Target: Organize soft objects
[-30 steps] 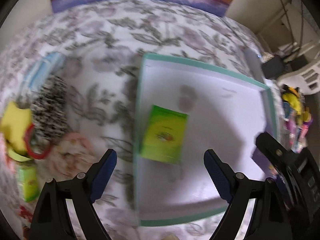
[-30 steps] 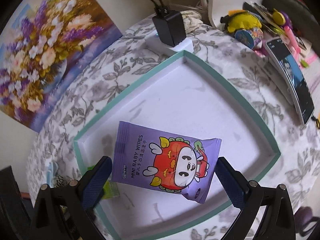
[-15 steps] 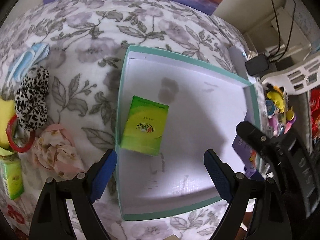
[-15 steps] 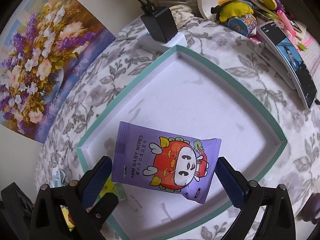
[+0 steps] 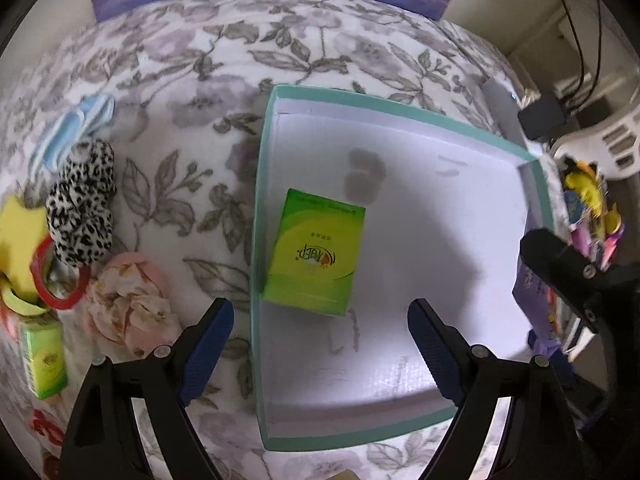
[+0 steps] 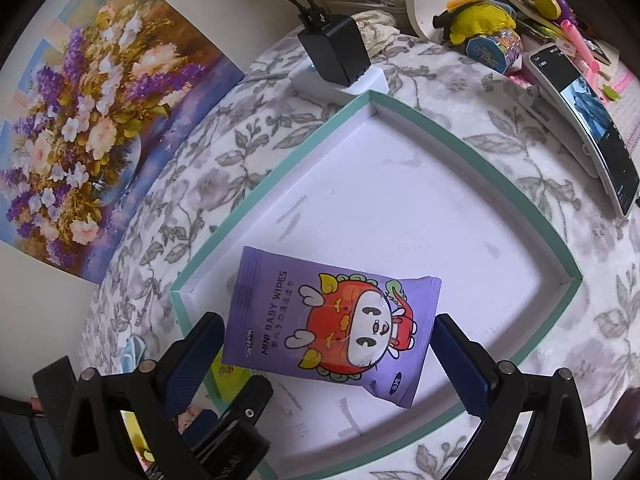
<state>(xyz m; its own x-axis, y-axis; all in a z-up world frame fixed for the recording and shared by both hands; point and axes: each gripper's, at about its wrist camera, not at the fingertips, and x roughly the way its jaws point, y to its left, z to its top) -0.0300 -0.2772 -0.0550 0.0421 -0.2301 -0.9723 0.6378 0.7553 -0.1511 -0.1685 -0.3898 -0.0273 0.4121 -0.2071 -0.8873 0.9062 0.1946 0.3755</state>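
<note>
A teal-rimmed white tray [image 5: 258, 208] lies on the floral cloth, and a green tissue pack [image 5: 316, 248] lies flat inside it near the left wall. My left gripper [image 5: 318, 320] hangs open above the tray's near-left edge with nothing between its fingers. My right gripper [image 6: 326, 328] is shut on a purple baby wipes pack [image 6: 332, 320], which it holds flat above the tray [image 6: 179, 304]. In the left wrist view the right gripper [image 5: 560, 264] is a black shape at the tray's right side, with the purple pack's edge [image 5: 526, 292] beside it.
Left of the tray lie a leopard scrunchie [image 5: 82, 208], a pink floral cloth [image 5: 132, 304], a blue mask [image 5: 76, 128], a red ring [image 5: 60, 276] and a small green pack [image 5: 42, 360]. A black charger [image 6: 336, 52] and a phone [image 6: 592, 128] sit beyond the tray.
The left wrist view drifted sideways over the tray and back. The left gripper's finger has come into the right wrist view at lower left. The wipes pack stays clamped.
</note>
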